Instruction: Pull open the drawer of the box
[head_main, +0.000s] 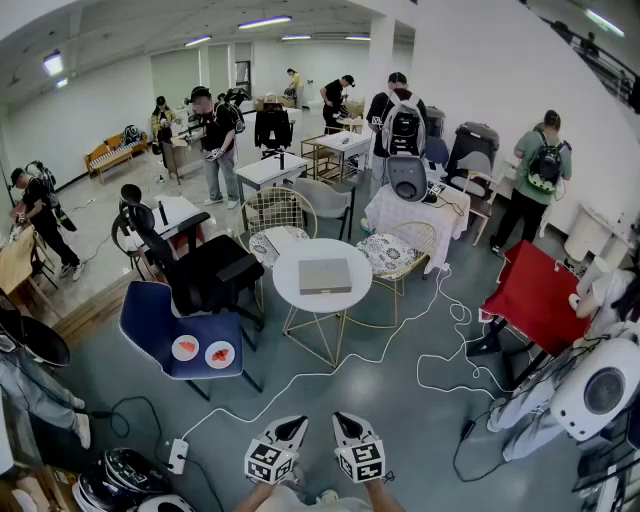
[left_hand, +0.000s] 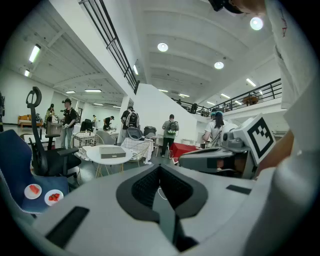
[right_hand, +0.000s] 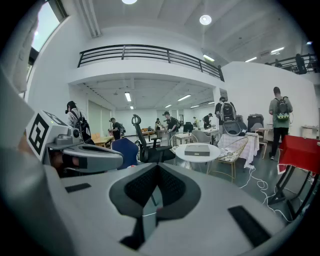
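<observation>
The box (head_main: 325, 275) is flat and grey and lies on a small round white table (head_main: 290, 290) with gold legs, a few steps ahead of me. It also appears small in the left gripper view (left_hand: 112, 154) and in the right gripper view (right_hand: 197, 150). Its drawer looks closed. My left gripper (head_main: 293, 425) and right gripper (head_main: 343, 420) hang side by side at the bottom of the head view, far short of the table. The left gripper's (left_hand: 160, 169) jaws are shut on nothing, and so are the right gripper's (right_hand: 156, 169).
A navy chair (head_main: 160, 325) left of the table carries two plates of red food (head_main: 185, 348). A black office chair (head_main: 200, 270) stands behind it. White cable (head_main: 440, 360) and a power strip (head_main: 178, 455) lie on the floor. A red table (head_main: 535, 295) stands right; people work behind.
</observation>
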